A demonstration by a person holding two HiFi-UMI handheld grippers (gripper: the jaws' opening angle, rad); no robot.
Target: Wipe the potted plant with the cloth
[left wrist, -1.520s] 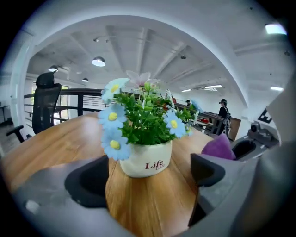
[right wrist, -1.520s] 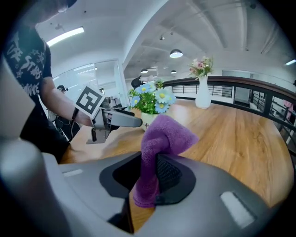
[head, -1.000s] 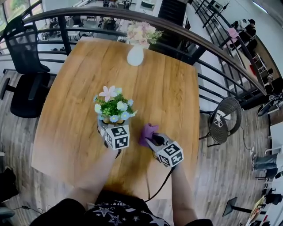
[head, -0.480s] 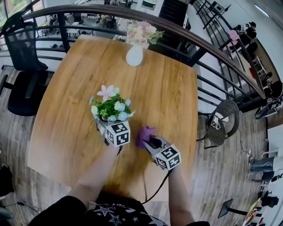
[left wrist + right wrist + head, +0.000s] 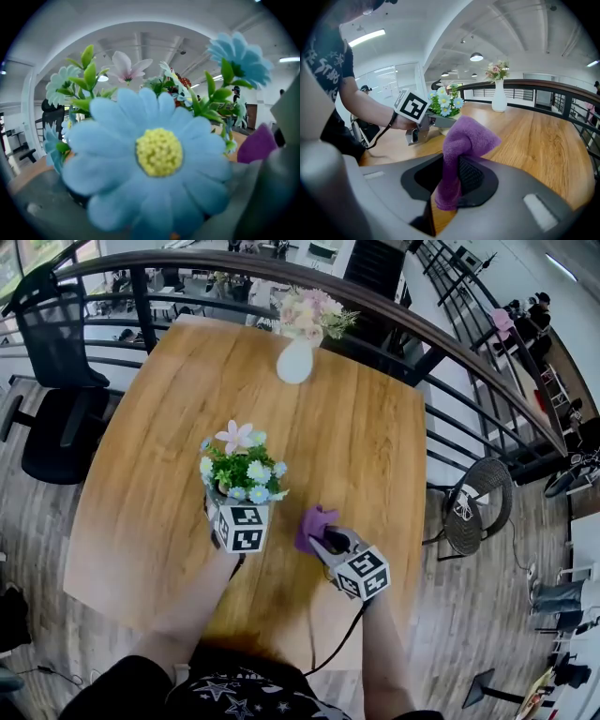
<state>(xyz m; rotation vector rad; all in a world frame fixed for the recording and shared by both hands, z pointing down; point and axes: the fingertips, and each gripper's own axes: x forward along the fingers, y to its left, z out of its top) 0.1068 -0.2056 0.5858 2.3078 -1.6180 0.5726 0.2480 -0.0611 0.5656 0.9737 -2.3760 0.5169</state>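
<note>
Head view is showing my left tool (image 5: 228,505) clamping the base of a small potted plant (image 5: 242,468) with green leaves and pale blue, white and pink flowers, over the near part of the light-brown wooden desk (image 5: 356,427). Left gripper view is filling up with one blue daisy (image 5: 159,152), with the grey jaws sitting blurred on either side of it. My right tool (image 5: 323,538) is pinching a crumpled purple fleecy cloth (image 5: 314,521) just right of the plant, not touching it. Right gripper view is showing those jaws closed on the cloth's lower fold, with its bunched top sticking up. A white bulbous vase (image 5: 295,362) of pink flowers is standing near the desk's far edge.
</note>
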